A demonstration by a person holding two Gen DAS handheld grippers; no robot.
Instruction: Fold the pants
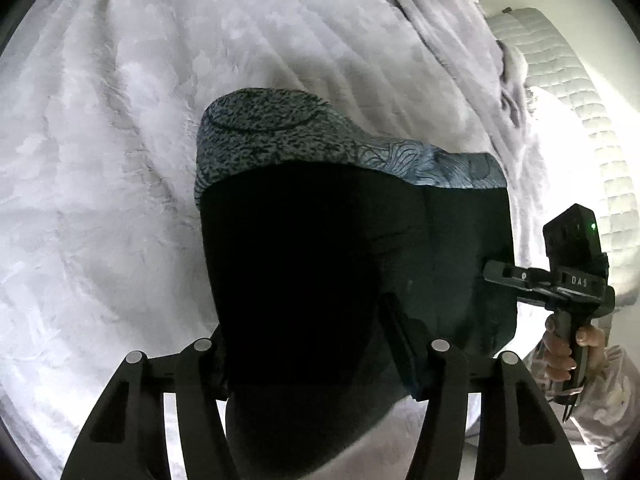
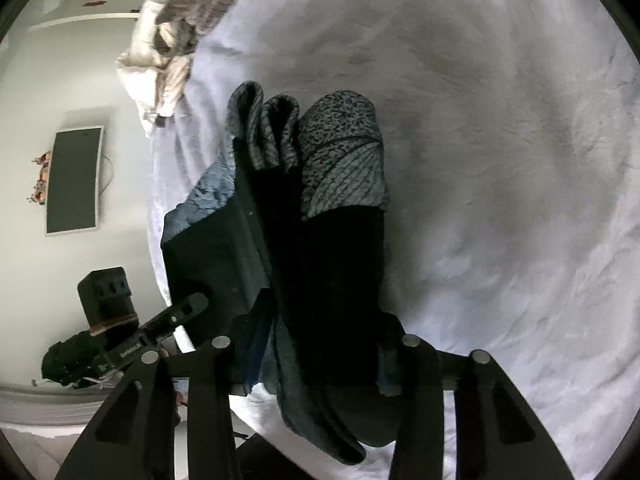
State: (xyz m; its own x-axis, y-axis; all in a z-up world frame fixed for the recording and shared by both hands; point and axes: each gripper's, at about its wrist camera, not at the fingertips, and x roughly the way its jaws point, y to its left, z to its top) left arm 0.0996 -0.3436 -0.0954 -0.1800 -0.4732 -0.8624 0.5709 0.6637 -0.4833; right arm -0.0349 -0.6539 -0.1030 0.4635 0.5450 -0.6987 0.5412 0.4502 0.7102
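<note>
Both grippers, left (image 1: 320, 344) and right (image 2: 316, 344), clamp dark patterned pants (image 1: 352, 240) over a lavender bedspread (image 1: 100, 200); already folded compact, little seems left.

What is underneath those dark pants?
The pants hang from both tools, over a pale grey blanket spread on the bed. The blanket shows all around them; the patch directly beneath is covered.

The pants (image 1: 320, 260) are matt dark cloth with a speckled, woven-looking grey patterned band along the far edge. Beneath them the bed cover (image 1: 120, 160) is soft, plush lilac fabric, faintly crumpled. The left gripper (image 1: 316, 364) fingers (image 1: 404, 340) look like matt black plastic.
</note>
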